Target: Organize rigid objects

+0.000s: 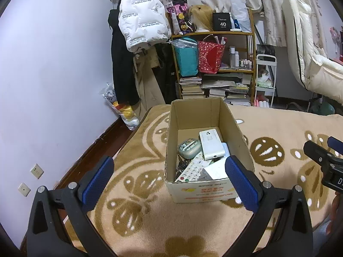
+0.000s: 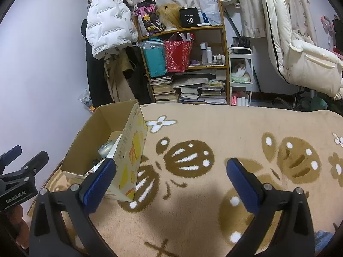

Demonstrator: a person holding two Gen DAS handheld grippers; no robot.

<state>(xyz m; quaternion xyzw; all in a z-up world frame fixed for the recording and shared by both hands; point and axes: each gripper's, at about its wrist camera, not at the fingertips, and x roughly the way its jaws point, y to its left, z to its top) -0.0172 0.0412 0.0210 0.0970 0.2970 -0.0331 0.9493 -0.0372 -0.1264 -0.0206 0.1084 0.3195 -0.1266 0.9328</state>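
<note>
An open cardboard box (image 1: 193, 115) stands on a beige blanket with brown patterns (image 1: 139, 214). Inside it lie a white flat device (image 1: 211, 144), a grey round case (image 1: 188, 148), a white remote (image 1: 194, 169) and a white packet (image 1: 216, 171). My left gripper (image 1: 169, 167) hovers open in front of the box, nothing between its blue pads. My right gripper (image 2: 171, 167) is open over bare blanket to the right of the box (image 2: 133, 150), holding nothing. Each gripper shows at the edge of the other's view: the right one (image 1: 323, 147), the left one (image 2: 25, 156).
A wooden shelf (image 1: 214, 34) with books, bags and bottles stands beyond the blanket's far edge. Coats hang left of it (image 1: 141, 21). A lilac wall (image 1: 53, 75) with sockets runs along the left. A white rolling cart (image 2: 240, 77) stands right of the shelf. A person's hand (image 2: 19, 224) shows at lower left.
</note>
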